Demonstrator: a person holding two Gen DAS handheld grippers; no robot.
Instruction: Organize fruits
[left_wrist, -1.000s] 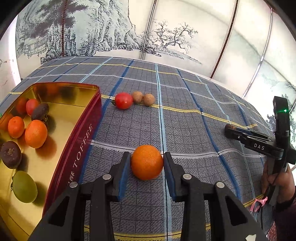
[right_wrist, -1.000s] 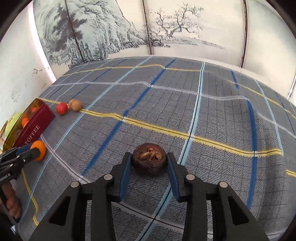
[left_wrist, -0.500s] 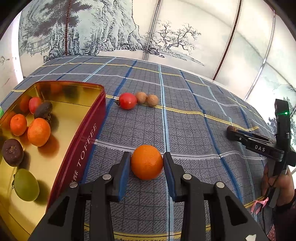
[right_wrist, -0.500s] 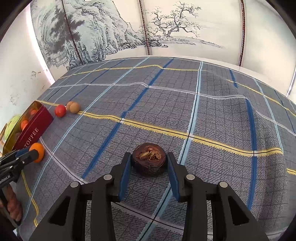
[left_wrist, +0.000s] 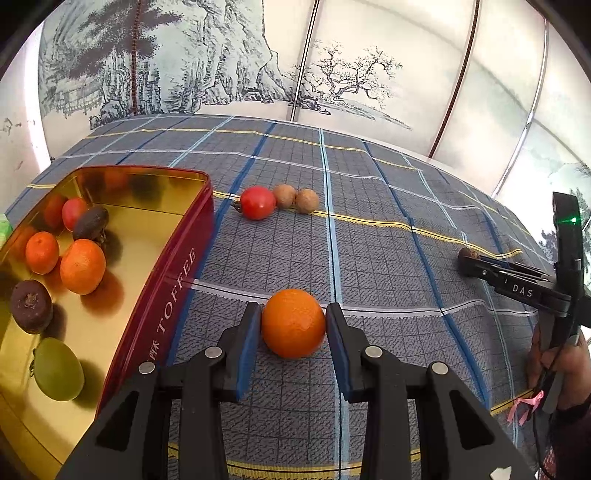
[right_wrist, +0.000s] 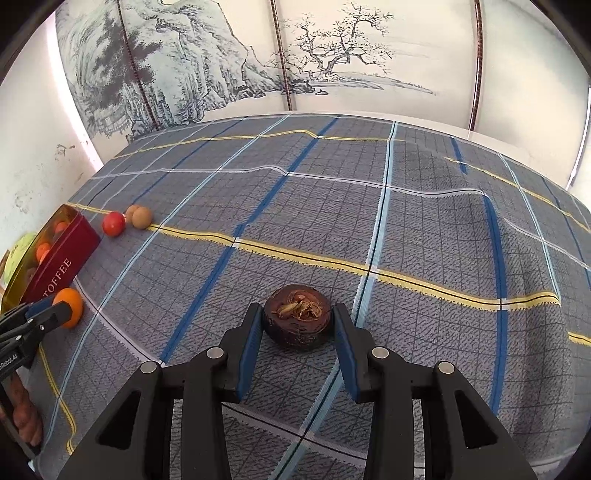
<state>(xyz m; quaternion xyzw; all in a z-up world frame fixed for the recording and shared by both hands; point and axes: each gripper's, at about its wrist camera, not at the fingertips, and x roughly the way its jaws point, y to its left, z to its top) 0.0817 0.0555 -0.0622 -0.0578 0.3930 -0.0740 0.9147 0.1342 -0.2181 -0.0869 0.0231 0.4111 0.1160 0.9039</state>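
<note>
Two grippers, each clamped on one fruit resting on a checked cloth (left_wrist: 369, 258). The left gripper (left_wrist: 293, 326) has its blue pads pressed against both sides of an orange (left_wrist: 293, 323), which sits on the cloth just beside the long red wall of an open toffee tin (left_wrist: 173, 280). The right gripper (right_wrist: 297, 325) grasps a dark brown round fruit (right_wrist: 297, 321) in the same way, well apart from the tin, near a yellow stripe in the cloth. Inside the gold-lined tin lie two small oranges (left_wrist: 82, 266), a red fruit (left_wrist: 74, 212), two dark brown fruits (left_wrist: 31, 311) and a green fruit (left_wrist: 59, 369). Beyond the tin's far corner, a tomato (left_wrist: 258, 202) and two small tan fruits (left_wrist: 295, 198) sit in a row on the cloth, touching. A painted landscape screen (left_wrist: 221, 74) stands behind the table.
</note>
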